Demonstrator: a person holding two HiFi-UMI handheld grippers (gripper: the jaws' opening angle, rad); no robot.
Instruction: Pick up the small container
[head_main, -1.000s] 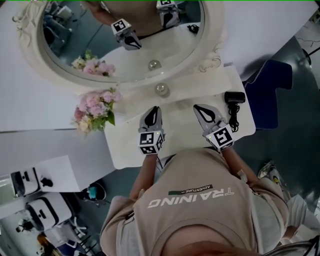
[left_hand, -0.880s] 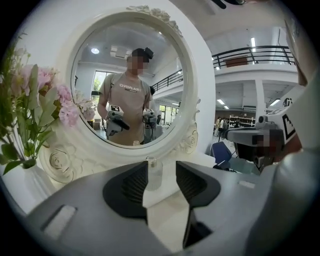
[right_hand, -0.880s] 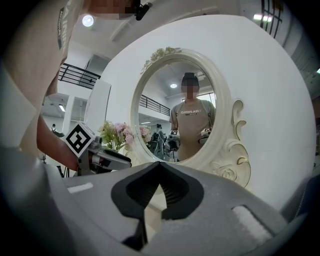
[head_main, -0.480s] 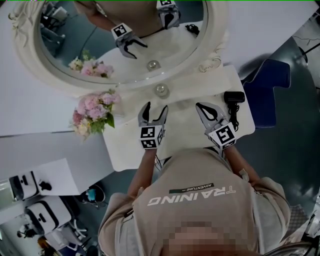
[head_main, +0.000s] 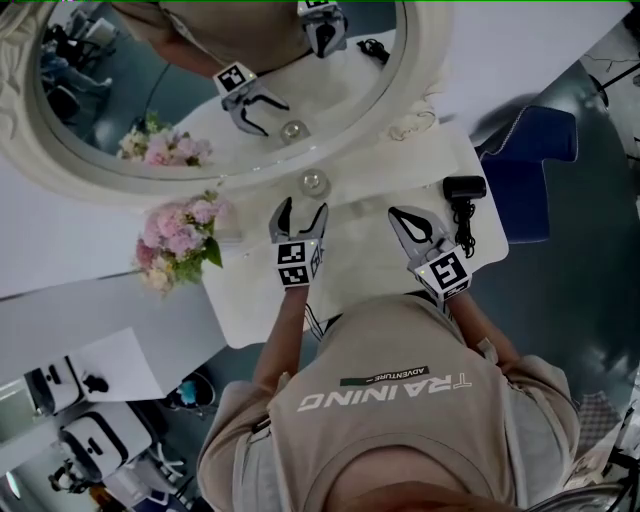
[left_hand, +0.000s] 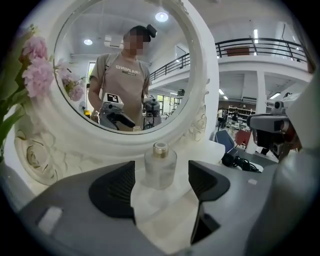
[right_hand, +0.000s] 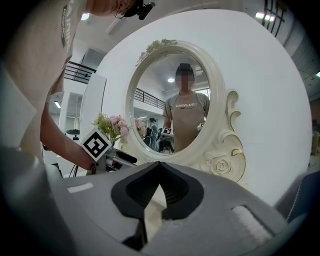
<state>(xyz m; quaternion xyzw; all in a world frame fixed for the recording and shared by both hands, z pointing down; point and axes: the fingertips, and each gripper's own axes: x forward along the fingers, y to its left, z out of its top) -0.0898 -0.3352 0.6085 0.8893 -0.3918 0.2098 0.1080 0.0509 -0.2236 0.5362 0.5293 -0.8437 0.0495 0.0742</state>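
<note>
The small container (head_main: 313, 182) is a clear glass bottle with a gold cap, standing upright on the white table (head_main: 365, 275) at the foot of the mirror. My left gripper (head_main: 302, 210) points at it from just short, jaws opening wide, nothing between the pads. In the left gripper view the bottle (left_hand: 160, 167) stands centred just beyond the left gripper (left_hand: 161, 181), untouched. My right gripper (head_main: 405, 220) hovers over the table to the right, shut and empty; in its own view the right gripper (right_hand: 159, 172) has its tips together.
A large oval white-framed mirror (head_main: 418, 70) stands behind the bottle. Pink flowers (head_main: 180, 235) sit at the table's left end. A black adapter with a cable (head_main: 465, 195) lies at the right end. A blue chair (head_main: 535, 165) is beyond the table's right edge.
The left gripper's jaws went from shut to wide open, and it edged forward toward the bottle. The right gripper stayed shut and barely moved.
</note>
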